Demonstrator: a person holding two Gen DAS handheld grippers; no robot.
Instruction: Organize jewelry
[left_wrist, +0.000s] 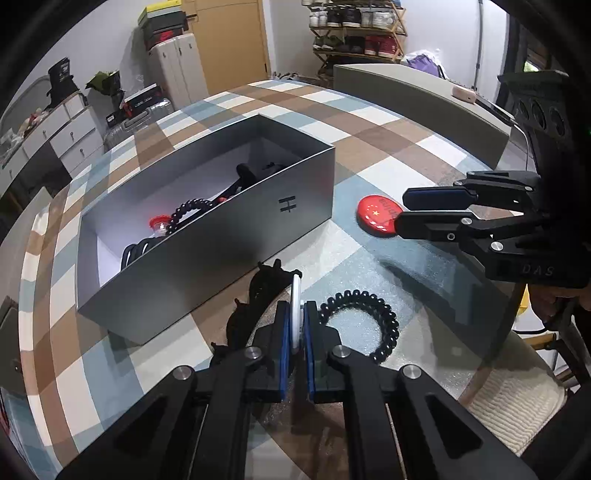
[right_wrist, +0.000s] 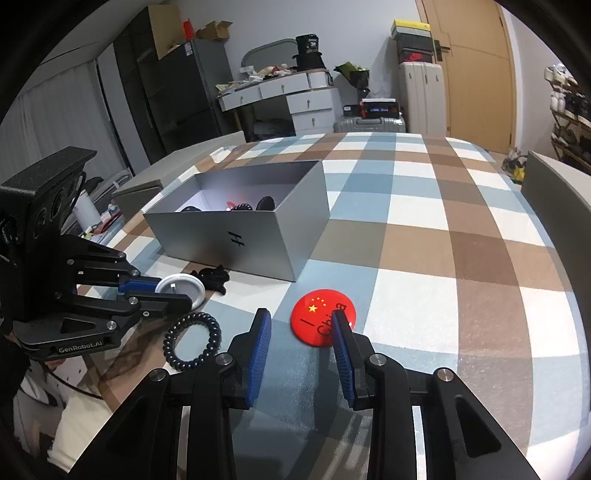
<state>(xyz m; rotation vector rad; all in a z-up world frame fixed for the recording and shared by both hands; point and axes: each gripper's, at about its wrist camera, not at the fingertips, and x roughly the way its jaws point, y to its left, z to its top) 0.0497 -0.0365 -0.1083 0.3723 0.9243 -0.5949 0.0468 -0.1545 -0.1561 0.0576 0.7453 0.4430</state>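
Observation:
My left gripper (left_wrist: 296, 308) is shut on a white round badge (left_wrist: 294, 291), held on edge just above the cloth; the right wrist view shows the same badge (right_wrist: 184, 286). A black bead bracelet (left_wrist: 364, 325) lies to its right and a black hair clip (left_wrist: 266, 286) to its left. Behind them stands an open grey box (left_wrist: 221, 236) with black bead bracelets and a red-capped piece inside. My right gripper (right_wrist: 299, 315) is open, low over the cloth. Its right finger overlaps the near edge of a red round badge (right_wrist: 317, 314); nothing sits between the pads.
A plaid tablecloth (right_wrist: 424, 221) covers the round table. Grey chair backs stand at the far side (left_wrist: 424, 96) and at the right (right_wrist: 554, 192). A person's hand (left_wrist: 554, 299) holds the right gripper's grip at the table's near edge.

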